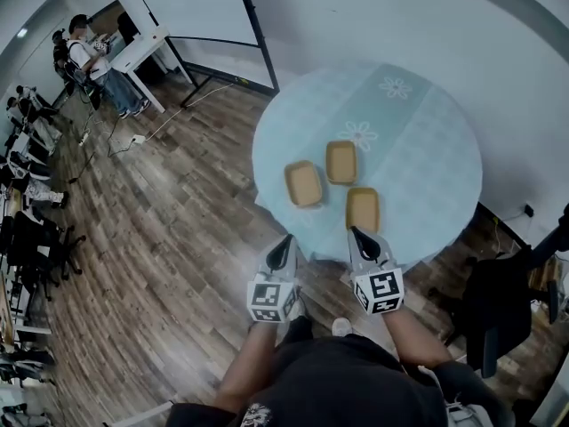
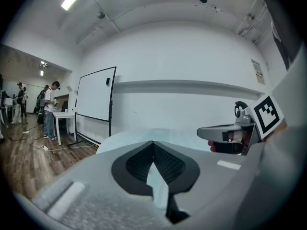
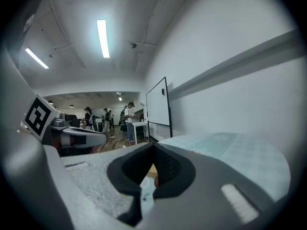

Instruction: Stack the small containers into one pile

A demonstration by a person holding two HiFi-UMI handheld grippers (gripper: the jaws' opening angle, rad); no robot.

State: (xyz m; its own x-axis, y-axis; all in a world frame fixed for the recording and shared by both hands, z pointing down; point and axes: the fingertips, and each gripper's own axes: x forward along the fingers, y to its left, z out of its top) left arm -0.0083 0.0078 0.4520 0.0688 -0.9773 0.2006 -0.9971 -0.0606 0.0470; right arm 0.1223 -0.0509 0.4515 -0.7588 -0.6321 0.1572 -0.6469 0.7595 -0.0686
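Note:
Three shallow tan containers lie apart on the round table (image 1: 427, 149) with its pale blue cloth: one at the left (image 1: 304, 183), one farther back (image 1: 341, 161), one nearest me (image 1: 363, 208). My left gripper (image 1: 286, 238) hovers over the floor just short of the table's near edge, jaws shut and empty. My right gripper (image 1: 355, 232) sits at the table's near edge, right behind the nearest container, also shut and empty. In the left gripper view the jaws (image 2: 153, 142) meet at the tip. In the right gripper view the jaws (image 3: 154, 143) meet too, and a sliver of tan shows below the tip.
A whiteboard on a stand (image 1: 200, 7) and a white table (image 1: 142, 52) with people beside it stand at the back left. A dark chair (image 1: 498, 310) stands to the right of the table. Cables run across the wooden floor (image 1: 160, 229).

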